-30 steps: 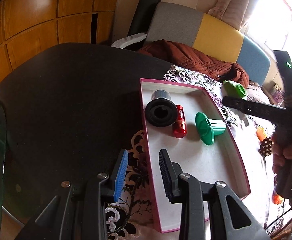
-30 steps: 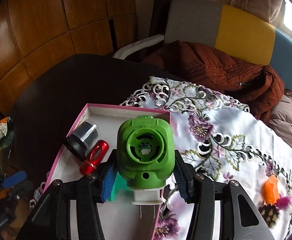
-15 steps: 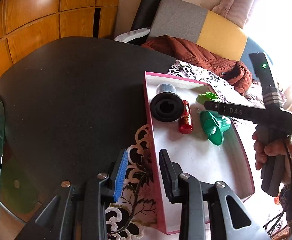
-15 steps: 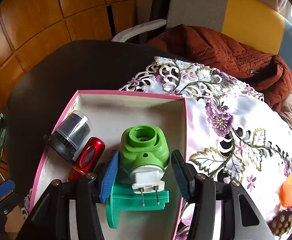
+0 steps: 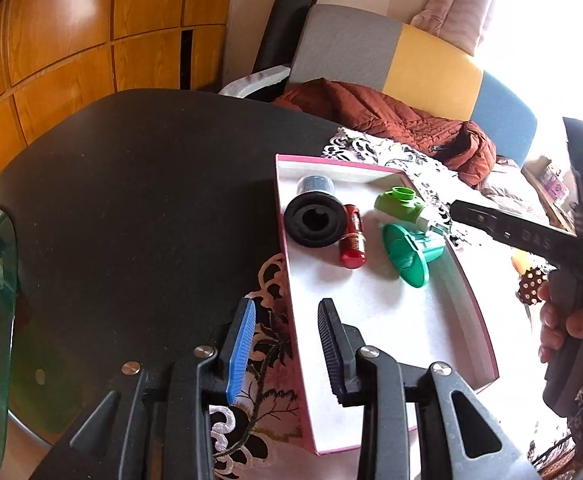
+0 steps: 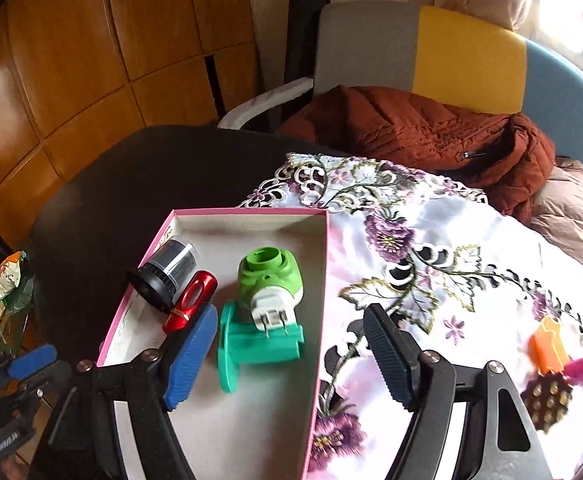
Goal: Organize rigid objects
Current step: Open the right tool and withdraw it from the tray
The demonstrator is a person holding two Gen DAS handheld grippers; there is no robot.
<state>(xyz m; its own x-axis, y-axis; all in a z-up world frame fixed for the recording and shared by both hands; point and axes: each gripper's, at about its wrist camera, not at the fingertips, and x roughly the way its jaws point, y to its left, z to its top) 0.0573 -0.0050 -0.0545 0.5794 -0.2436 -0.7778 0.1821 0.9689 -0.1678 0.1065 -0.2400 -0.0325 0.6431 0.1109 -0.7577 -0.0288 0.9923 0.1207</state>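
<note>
Plastic, light and stiff, the green plug-in unit (image 6: 269, 280) lies in the pink-rimmed box (image 6: 319, 292), resting against a teal spool (image 6: 259, 346). Its rounded body offers the best hold; its prongs look bendable. Right gripper (image 6: 291, 354) is opening, nothing between; left gripper (image 5: 285, 346) narrow, empty. No label is readable.

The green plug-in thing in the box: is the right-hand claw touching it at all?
Apart. In the right wrist view the right gripper has its jaws opening, and the green plug-in lies in the box ahead of both fingertips, clear of the pads.
</note>
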